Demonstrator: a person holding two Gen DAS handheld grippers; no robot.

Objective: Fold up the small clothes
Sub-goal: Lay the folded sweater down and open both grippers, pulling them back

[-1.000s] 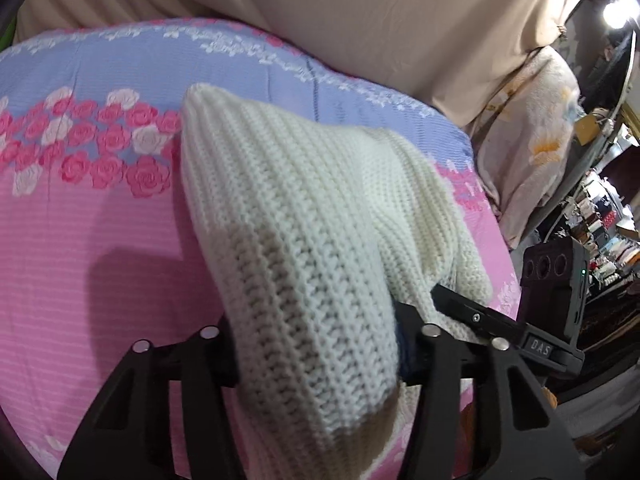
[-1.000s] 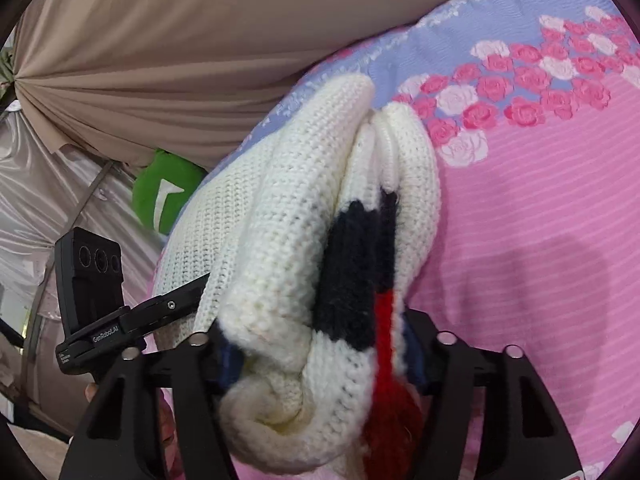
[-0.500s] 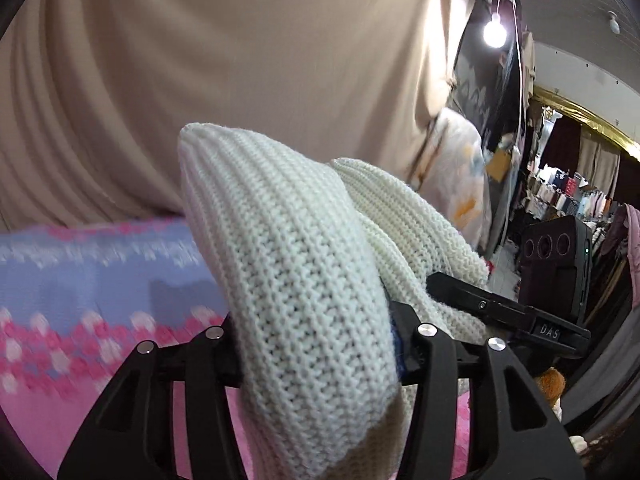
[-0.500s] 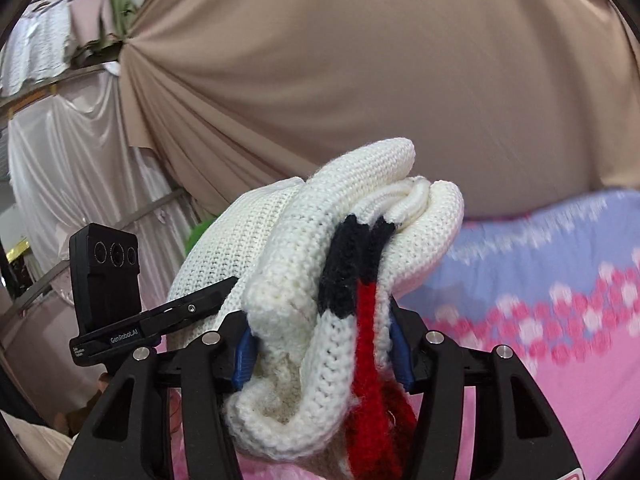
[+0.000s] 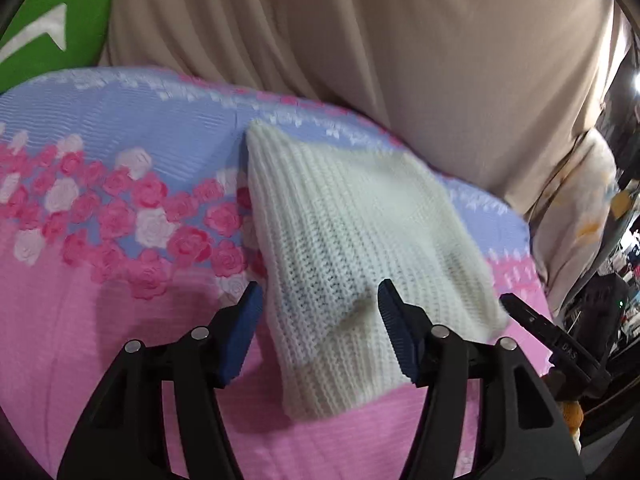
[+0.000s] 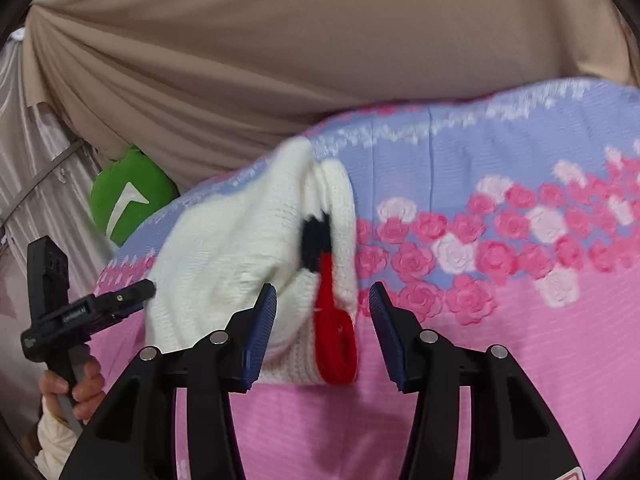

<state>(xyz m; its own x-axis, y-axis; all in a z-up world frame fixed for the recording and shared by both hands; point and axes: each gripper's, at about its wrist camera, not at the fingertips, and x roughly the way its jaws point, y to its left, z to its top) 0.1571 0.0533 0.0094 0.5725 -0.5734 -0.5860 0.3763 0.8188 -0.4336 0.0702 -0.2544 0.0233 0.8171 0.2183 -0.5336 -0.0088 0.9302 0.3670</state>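
Both hand-held grippers stand apart from the garment with their blue pads clear of it. Seen from its own camera, the left hand-held gripper (image 5: 320,330) has its jaws spread, and they have just been opening; the near end of the cream knitted sweater (image 5: 352,256) lies between the pads without either one pressing on it, a gap showing on the left side and the right pad just beside the knit. In its own view the right hand-held gripper (image 6: 323,322) is also parted, though its jaws have just been closing a little; the sweater's (image 6: 248,256) folded edge, with a black band and a red loop of trim, sits between and slightly ahead of the pads, which do not grip it. This garment lies folded into a thick bundle on the bed cover (image 5: 120,320), which is pink near the cameras, with a band of pink and white roses and a lilac-blue strip beyond. Its far tip reaches onto the blue strip. Behind the bed hangs a beige curtain (image 6: 320,60), and a green cushion (image 6: 128,196) with a white mark rests at the bed's far corner. At the lower left of the right camera's view, a person's hand (image 6: 76,384) grasps the handle of the left device.
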